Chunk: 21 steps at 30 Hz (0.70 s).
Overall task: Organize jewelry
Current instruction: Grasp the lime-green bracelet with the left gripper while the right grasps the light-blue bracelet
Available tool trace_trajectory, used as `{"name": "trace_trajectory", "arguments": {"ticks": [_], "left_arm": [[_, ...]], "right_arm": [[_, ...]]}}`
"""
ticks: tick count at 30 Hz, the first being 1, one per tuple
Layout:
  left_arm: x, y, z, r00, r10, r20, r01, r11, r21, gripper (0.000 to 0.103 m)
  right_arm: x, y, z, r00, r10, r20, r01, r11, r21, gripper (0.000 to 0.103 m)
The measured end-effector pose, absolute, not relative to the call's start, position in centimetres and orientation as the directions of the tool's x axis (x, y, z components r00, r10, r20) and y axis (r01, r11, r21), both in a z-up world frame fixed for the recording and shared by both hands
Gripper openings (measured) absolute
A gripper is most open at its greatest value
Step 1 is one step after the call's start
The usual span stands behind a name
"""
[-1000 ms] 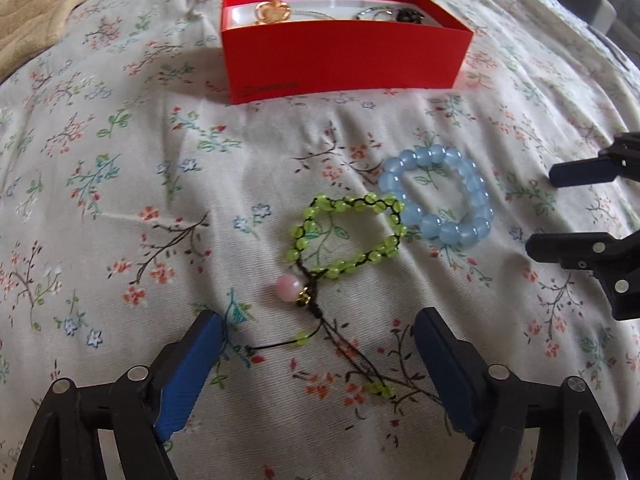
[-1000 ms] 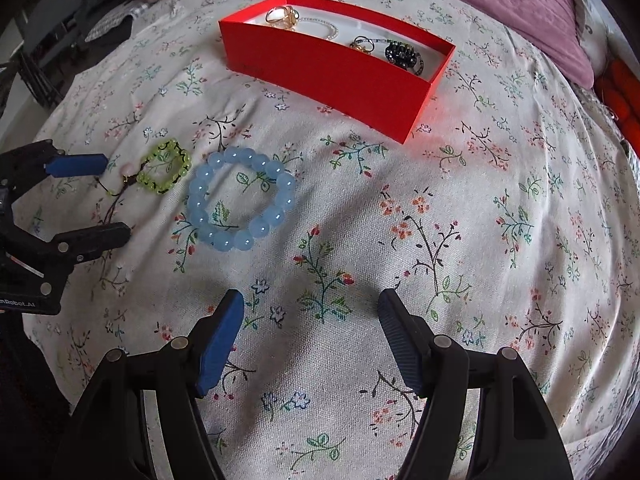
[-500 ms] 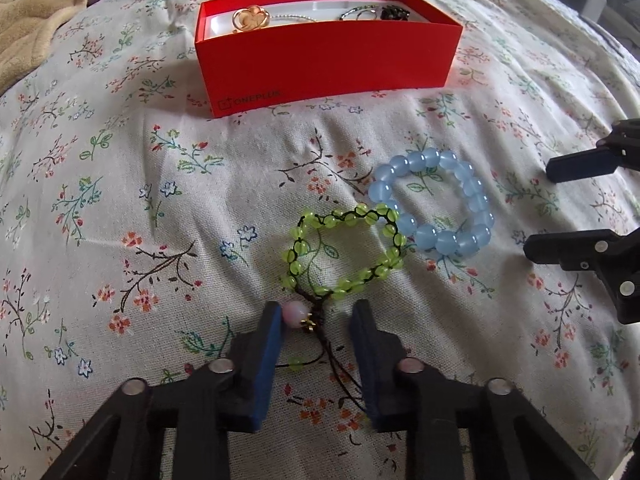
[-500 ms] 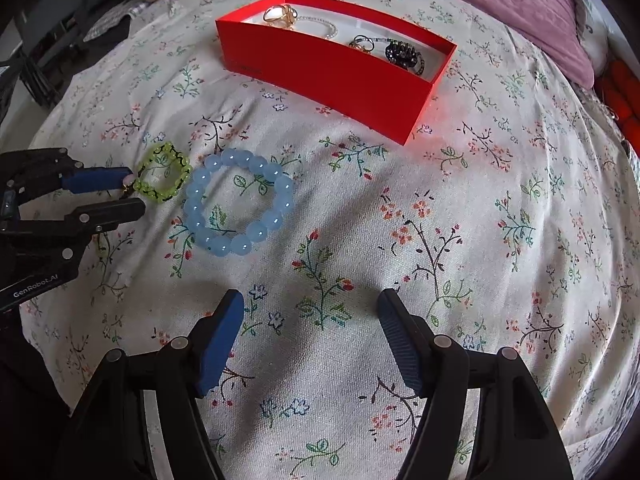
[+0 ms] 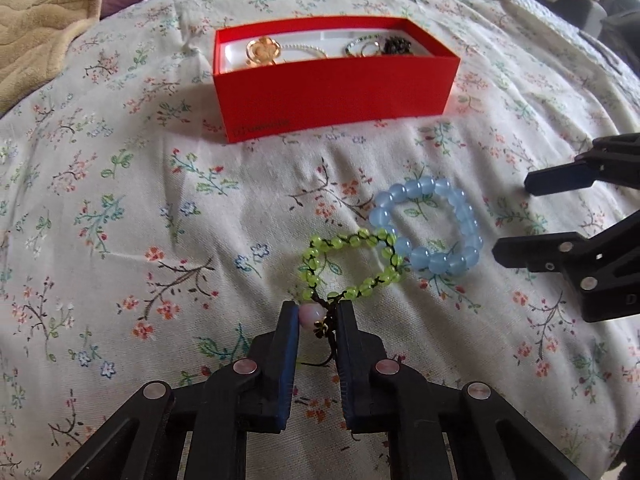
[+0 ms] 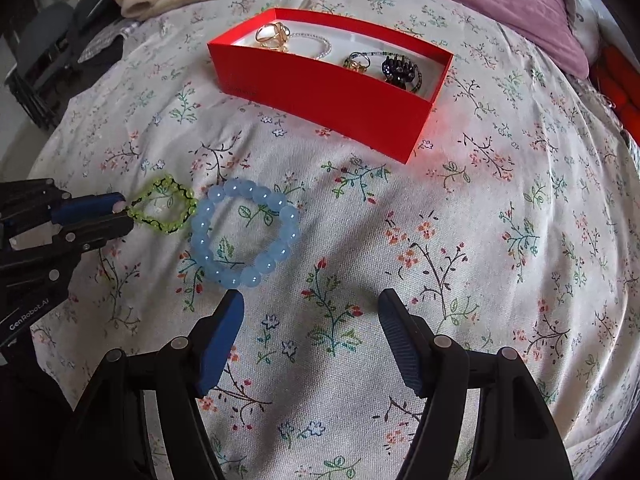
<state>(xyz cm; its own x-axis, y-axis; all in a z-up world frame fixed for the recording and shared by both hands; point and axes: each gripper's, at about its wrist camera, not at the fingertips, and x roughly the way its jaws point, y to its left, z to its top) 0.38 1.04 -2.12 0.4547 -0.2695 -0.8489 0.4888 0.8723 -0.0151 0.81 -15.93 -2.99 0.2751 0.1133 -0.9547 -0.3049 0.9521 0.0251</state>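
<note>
On the bedspread [image 5: 120, 240], left gripper [image 5: 318, 320] pinches green bracelet [image 5: 352, 264] (touching blue bracelet [image 5: 428, 232]); right gripper [image 6: 310, 312] spread wide; box [image 6: 320, 92] well apart.

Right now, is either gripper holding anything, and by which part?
The left gripper grips the green bracelet at its pink bead and cord knot. The right gripper is open, holding nothing.

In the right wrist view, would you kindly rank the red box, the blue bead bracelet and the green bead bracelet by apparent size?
1. red box: clearly largest, though farthest away.
2. blue bead bracelet.
3. green bead bracelet: smallest; it lies about as near as the blue one, so that ranking looks sound.
</note>
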Motion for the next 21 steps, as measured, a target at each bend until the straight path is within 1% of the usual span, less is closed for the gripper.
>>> {"name": "trace_trajectory", "arguments": {"ticks": [5,10,12,15,18,19,21], "left_arm": [[0.6,1.9,-1.4,0.465,-0.267,-0.844,0.465,0.885,-0.025,0.013],[0.8,2.6,-1.6,0.459,-0.261,-0.849,0.451,0.892,-0.03,0.013],[0.9,2.8,-1.8,0.456,-0.259,-0.851,0.448,0.894,-0.032,0.013],[0.9,2.9,-2.0,0.455,-0.255,-0.853,0.443,0.896,-0.032,0.013],[1.0,3.1,-2.0,0.455,-0.253,-0.854,0.438,0.898,-0.033,0.013],[1.0,3.2,-2.0,0.456,-0.252,-0.853,0.435,0.9,-0.033,0.013],[1.1,3.4,-1.9,0.458,-0.253,-0.852,0.431,0.902,-0.036,0.013]], "right_arm": [[1.7,-15.2,-3.2,0.271,0.147,-0.951,-0.286,0.956,0.067,0.072],[1.9,-12.8,-3.7,0.26,0.205,-0.944,-0.357,0.928,0.104,0.072],[2.0,-11.7,-4.5,0.246,0.195,-0.949,-0.381,0.92,0.09,0.072],[1.8,-10.8,-5.0,0.277,0.159,-0.948,-0.408,0.912,0.034,0.073],[2.4,-10.4,-5.1,0.287,0.162,-0.944,-0.399,0.916,0.036,0.072],[2.6,-10.4,-5.2,0.288,0.165,-0.943,-0.392,0.919,0.042,0.071],[2.8,-10.3,-5.2,0.297,0.16,-0.941,-0.385,0.922,0.036,0.063]]}}
